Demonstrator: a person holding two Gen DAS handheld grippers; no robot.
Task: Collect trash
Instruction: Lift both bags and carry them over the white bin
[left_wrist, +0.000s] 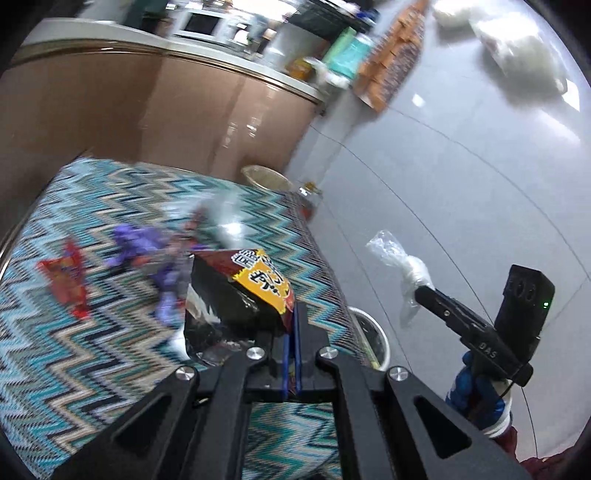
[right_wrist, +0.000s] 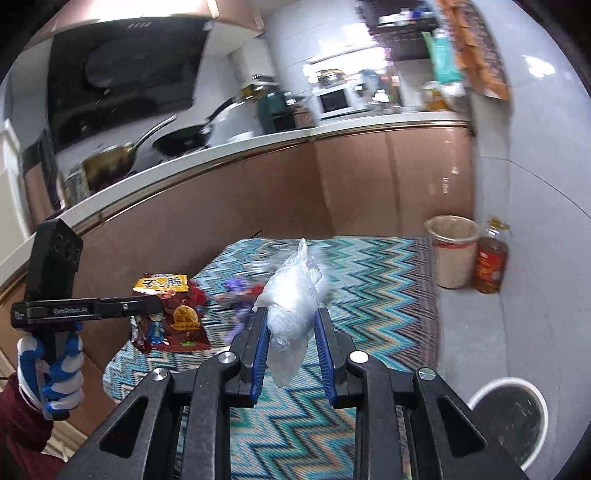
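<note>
My left gripper (left_wrist: 294, 310) is shut on a dark snack bag with a yellow label (left_wrist: 240, 295) and holds it above the zigzag-patterned table (left_wrist: 92, 369). The bag also shows in the right wrist view (right_wrist: 173, 314). My right gripper (right_wrist: 290, 314) is shut on a crumpled clear plastic bag (right_wrist: 291, 295) and holds it over the table's right part; it shows in the left wrist view (left_wrist: 402, 266) off the table's edge. A purple wrapper (left_wrist: 147, 247) and a red wrapper (left_wrist: 68, 280) lie on the table, blurred. A white bin with a dark liner (right_wrist: 508, 417) stands on the floor at the lower right.
A lined tan bin (right_wrist: 452, 251) and an amber oil bottle (right_wrist: 489, 258) stand on the grey floor past the table. Brown kitchen cabinets (right_wrist: 258, 195) with a counter, pans and a microwave run behind. White bags (left_wrist: 517, 48) lie on the floor far off.
</note>
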